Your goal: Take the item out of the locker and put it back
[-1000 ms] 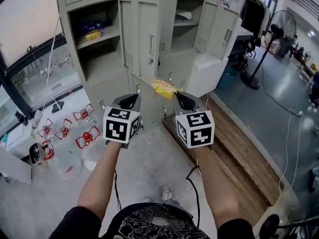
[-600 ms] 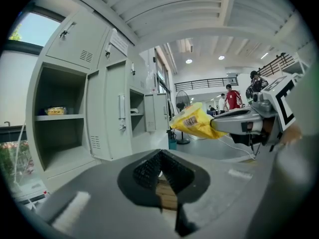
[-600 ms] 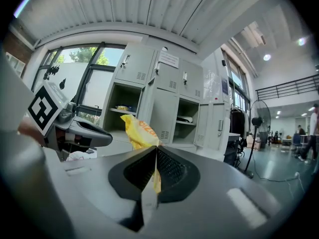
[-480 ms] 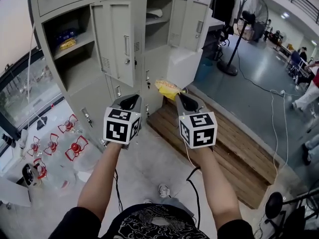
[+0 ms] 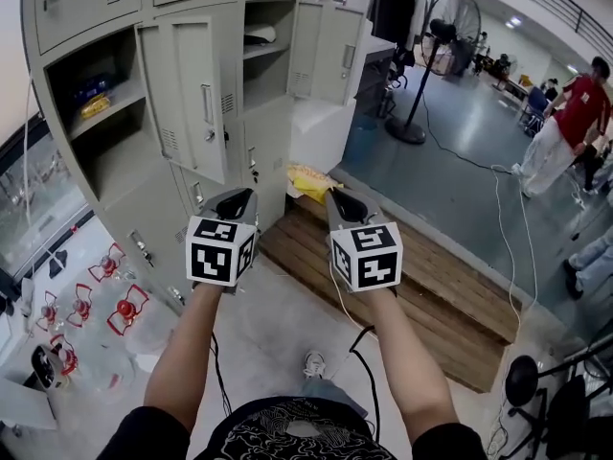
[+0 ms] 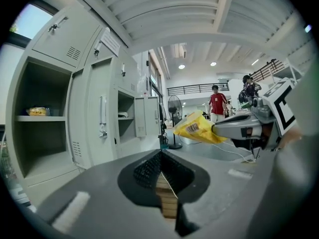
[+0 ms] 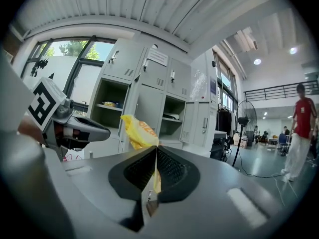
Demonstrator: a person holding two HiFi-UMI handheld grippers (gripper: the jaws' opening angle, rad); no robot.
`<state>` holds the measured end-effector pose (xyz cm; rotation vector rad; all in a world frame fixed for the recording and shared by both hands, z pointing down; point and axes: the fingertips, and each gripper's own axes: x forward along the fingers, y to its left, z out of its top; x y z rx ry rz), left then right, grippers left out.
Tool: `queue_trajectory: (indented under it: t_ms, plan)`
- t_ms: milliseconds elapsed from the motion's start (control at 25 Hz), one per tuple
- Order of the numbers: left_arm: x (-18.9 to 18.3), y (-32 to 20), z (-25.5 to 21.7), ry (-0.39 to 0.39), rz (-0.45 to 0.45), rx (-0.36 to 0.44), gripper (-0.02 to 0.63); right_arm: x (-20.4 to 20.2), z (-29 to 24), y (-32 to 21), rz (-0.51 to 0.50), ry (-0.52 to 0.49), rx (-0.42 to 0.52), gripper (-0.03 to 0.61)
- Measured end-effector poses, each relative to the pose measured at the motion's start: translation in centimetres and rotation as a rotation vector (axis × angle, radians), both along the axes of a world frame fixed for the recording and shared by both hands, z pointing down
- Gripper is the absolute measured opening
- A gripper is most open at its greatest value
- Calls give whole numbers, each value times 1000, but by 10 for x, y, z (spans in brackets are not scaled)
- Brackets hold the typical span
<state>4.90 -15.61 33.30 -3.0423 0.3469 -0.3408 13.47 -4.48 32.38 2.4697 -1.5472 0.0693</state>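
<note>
A yellow snack bag (image 5: 308,180) hangs from the tip of my right gripper (image 5: 334,195), whose jaws are shut on its edge; the bag (image 7: 139,132) sticks up just past the jaws in the right gripper view and shows as the same yellow bag (image 6: 198,128) in the left gripper view. My left gripper (image 5: 240,197) is held beside it at the same height, shut with nothing in it. The grey lockers (image 5: 182,103) stand ahead to the left, with one open compartment (image 5: 94,113) holding small packets and another open compartment (image 5: 261,51) further right.
A locker door (image 5: 192,94) hangs open between the two compartments. A wooden platform (image 5: 412,276) lies on the floor below my grippers. Red-capped bottles (image 5: 86,305) sit at lower left. A standing fan (image 5: 436,36) and a person in red (image 5: 565,123) are at the right.
The view has swung to the right: the lockers slid left in the head view and more of the hall came in. Both grippers stay side by side, the bag still in the right one.
</note>
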Motion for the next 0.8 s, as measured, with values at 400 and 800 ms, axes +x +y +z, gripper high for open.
queue_trajectory:
  t_ms: [400,800]
  plan:
    - [63,-6,3,-3,42,16,0,63,3,-1,50,-2,21,26]
    - [161,-32,2,-8,8,20,0,164,2,-22,22,-8,29,26]
